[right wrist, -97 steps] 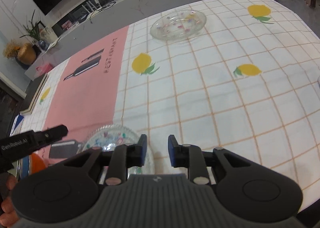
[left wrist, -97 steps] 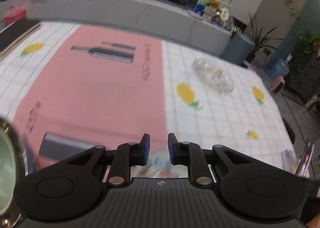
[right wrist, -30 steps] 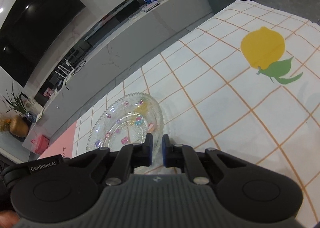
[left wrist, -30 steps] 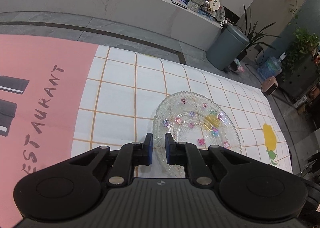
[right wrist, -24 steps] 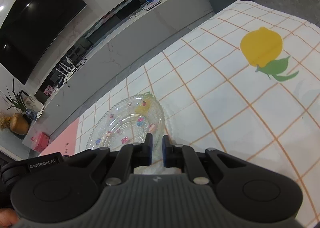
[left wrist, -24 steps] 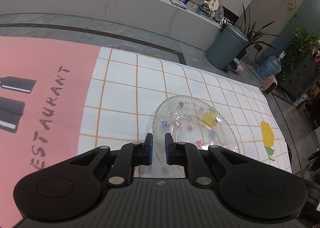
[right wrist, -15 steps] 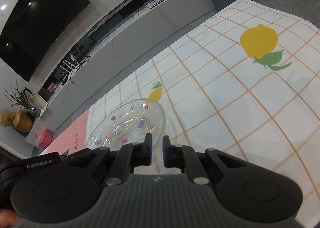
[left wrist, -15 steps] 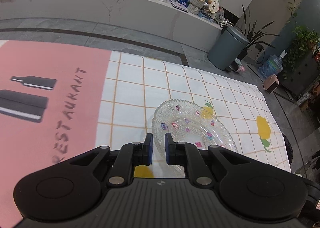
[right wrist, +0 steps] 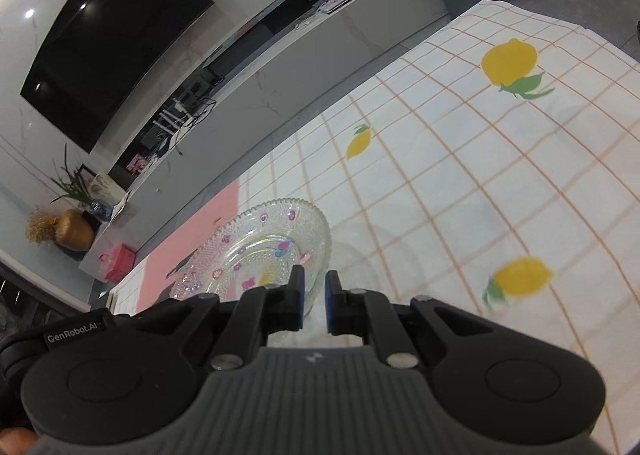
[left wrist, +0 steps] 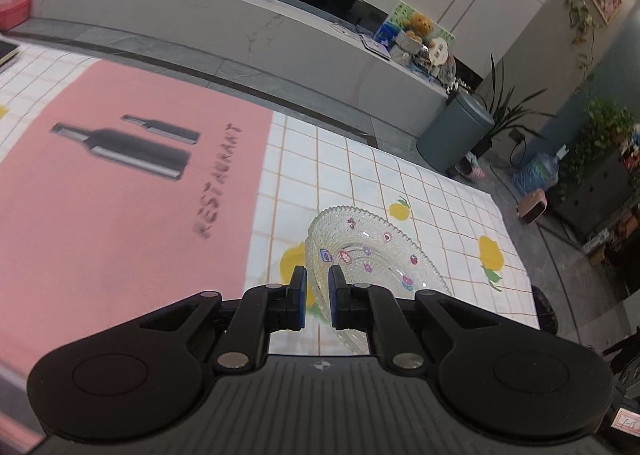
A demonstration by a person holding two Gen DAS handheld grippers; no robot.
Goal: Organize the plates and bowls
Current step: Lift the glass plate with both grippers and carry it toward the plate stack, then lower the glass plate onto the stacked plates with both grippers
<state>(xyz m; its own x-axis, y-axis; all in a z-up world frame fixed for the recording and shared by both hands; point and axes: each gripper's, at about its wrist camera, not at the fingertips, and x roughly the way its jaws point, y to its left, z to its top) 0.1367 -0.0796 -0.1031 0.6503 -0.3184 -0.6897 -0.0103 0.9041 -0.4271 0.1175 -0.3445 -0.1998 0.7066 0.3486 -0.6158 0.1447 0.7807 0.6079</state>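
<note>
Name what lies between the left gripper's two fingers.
The rim of the glass plate, pinched by the left gripper; the left wrist view shows it.

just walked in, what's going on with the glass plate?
A person holds a gripper in each hand, and both are clamped on one clear glass plate with small coloured decals. The left gripper pinches its near rim; the right gripper pinches the rim on its side. The plate sits tilted and appears lifted off the lemon-print tablecloth, beside the pink mat. No other dishes are in view.
</note>
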